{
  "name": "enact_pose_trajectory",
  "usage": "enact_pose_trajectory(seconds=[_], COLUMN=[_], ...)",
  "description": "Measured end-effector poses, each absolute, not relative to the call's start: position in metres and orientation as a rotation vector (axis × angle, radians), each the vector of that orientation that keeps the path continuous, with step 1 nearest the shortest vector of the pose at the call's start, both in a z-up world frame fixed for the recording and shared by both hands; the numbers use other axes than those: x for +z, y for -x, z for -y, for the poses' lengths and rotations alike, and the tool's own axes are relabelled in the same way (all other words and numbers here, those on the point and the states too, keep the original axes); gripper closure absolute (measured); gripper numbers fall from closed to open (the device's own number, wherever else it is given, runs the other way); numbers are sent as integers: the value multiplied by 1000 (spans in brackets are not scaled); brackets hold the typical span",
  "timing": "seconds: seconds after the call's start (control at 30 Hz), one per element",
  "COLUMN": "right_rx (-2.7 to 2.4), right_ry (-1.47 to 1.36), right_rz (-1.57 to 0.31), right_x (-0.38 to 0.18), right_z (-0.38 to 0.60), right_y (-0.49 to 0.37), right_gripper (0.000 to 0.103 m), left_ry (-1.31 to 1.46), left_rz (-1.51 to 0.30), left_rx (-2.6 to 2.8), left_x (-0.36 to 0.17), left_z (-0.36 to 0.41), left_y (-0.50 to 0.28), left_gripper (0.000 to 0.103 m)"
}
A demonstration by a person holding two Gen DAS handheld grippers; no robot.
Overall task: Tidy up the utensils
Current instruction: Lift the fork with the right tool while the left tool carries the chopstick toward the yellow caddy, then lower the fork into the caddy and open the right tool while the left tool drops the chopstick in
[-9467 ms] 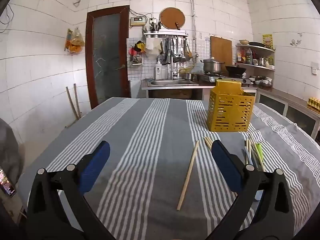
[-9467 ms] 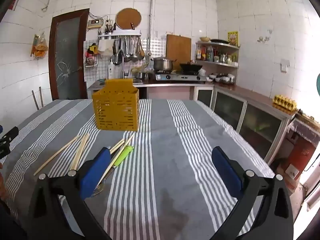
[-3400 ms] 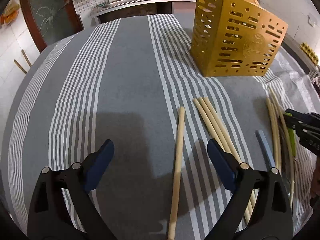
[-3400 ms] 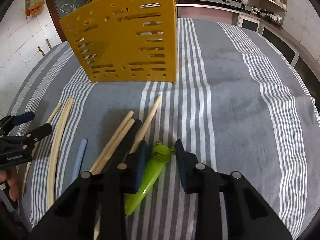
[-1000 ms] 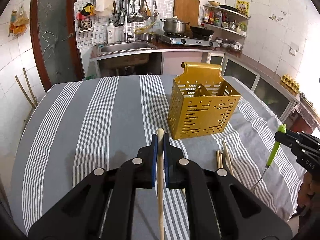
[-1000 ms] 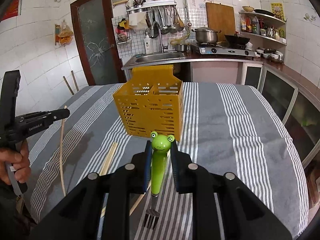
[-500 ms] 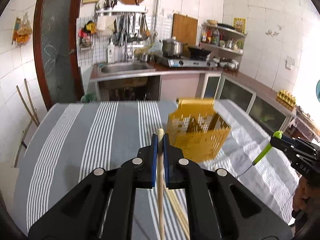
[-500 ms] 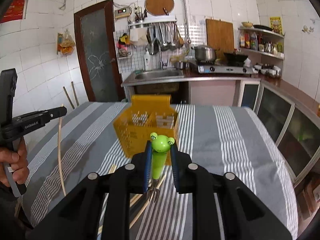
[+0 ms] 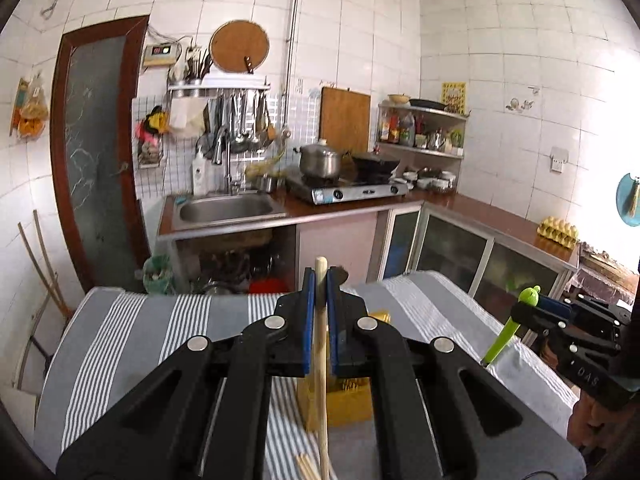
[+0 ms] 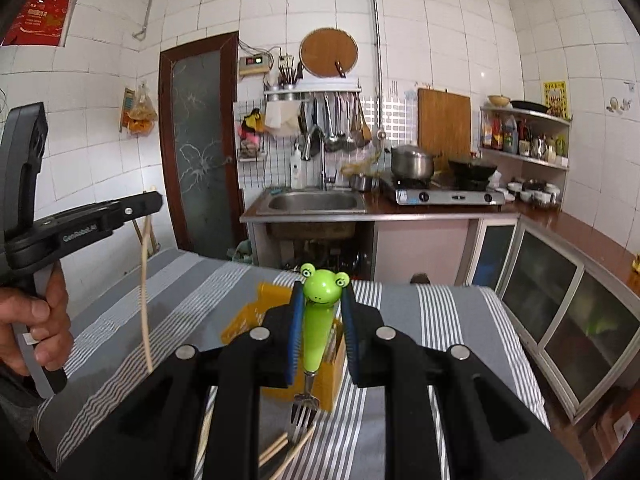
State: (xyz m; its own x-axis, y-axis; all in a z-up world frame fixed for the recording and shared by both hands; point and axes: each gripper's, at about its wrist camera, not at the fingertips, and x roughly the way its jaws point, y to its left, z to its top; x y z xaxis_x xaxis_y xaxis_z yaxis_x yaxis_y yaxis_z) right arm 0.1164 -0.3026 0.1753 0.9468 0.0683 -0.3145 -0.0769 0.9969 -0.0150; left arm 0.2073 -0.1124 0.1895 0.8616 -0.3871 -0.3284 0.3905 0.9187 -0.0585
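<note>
Both hand-held grippers now sit higher above the counter (image 10: 448, 312) than half a second ago; the basket (image 10: 256, 320), then in full view ahead, is now low and largely hidden behind the fingers. The left hand-held gripper (image 9: 321, 292) is pinched on a chopstick (image 9: 321, 380), its long axis near vertical, upper tip just above the pads (image 9: 308, 316), lower end hanging in front of the basket. In the right view it hangs straight down from that gripper. The right hand-held gripper (image 10: 322, 312) is clamped on a fork (image 10: 318, 328) by its green frog handle, head up, tines down over the basket's near edge. Loose chopsticks (image 10: 280, 452) lie on the striped cloth below.
</note>
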Motion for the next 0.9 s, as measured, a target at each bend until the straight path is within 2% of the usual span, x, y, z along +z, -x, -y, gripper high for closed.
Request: enact_pose_trajectory(seconds=[0.53,0.9], right_rx=[76,102], right_ry=[39,25], right_rz=[-269,-280], right_x=[205,179], right_z=[301,306], right_y=[-176,-210], right_gripper=[84,84], left_ry=[-15,4], left_rz=[-208,-265], left_rx=[-403,-342], left_x=[221,169], left_z=[152,161], left_y=[-268,-316], left_gripper=[99,99])
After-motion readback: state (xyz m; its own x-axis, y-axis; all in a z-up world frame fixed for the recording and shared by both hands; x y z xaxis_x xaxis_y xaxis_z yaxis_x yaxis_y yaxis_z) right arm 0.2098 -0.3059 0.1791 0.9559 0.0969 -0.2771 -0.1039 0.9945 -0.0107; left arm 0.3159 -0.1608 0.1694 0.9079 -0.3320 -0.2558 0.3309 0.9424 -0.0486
